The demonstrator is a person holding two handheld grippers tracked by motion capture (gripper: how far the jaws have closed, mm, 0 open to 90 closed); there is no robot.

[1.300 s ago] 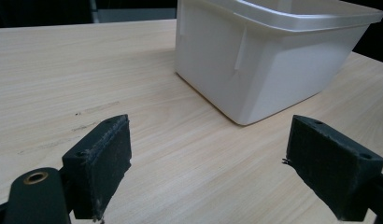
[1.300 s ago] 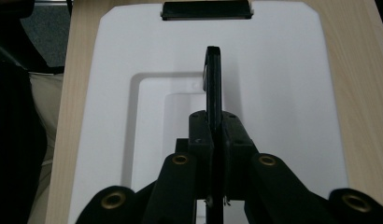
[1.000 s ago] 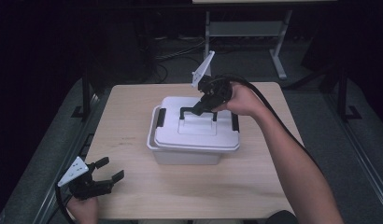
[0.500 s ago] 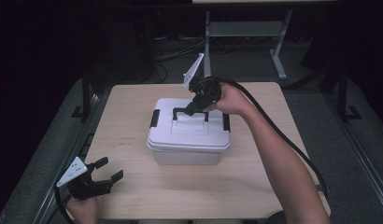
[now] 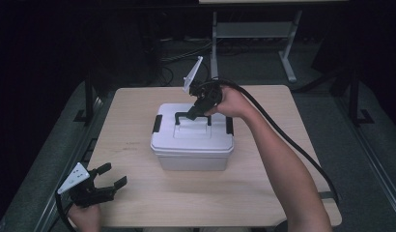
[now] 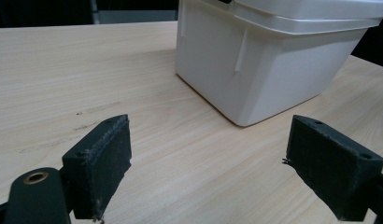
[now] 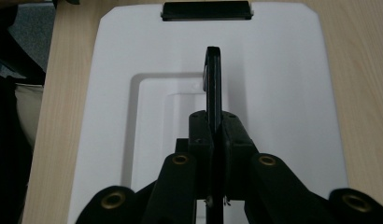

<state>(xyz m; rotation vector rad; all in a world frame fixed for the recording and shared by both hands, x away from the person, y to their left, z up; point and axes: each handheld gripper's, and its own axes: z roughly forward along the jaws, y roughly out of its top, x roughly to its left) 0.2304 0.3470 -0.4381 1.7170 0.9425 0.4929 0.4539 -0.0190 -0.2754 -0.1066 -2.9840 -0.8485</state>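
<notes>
Fingers of the right gripper (image 7: 213,128) pinch the black handle (image 7: 213,79) of the white lidded box (image 5: 192,140); left gripper (image 6: 210,172) spread, box apparently just beyond.

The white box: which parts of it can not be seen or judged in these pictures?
- Inside of the box: hidden in all views by its closed lid.
- Middle of the handle: right gripper view, covered by the right gripper shut on it.
- Far latch: high view, partly behind the hand.
- Box top: left gripper view, cut by the edge.
</notes>
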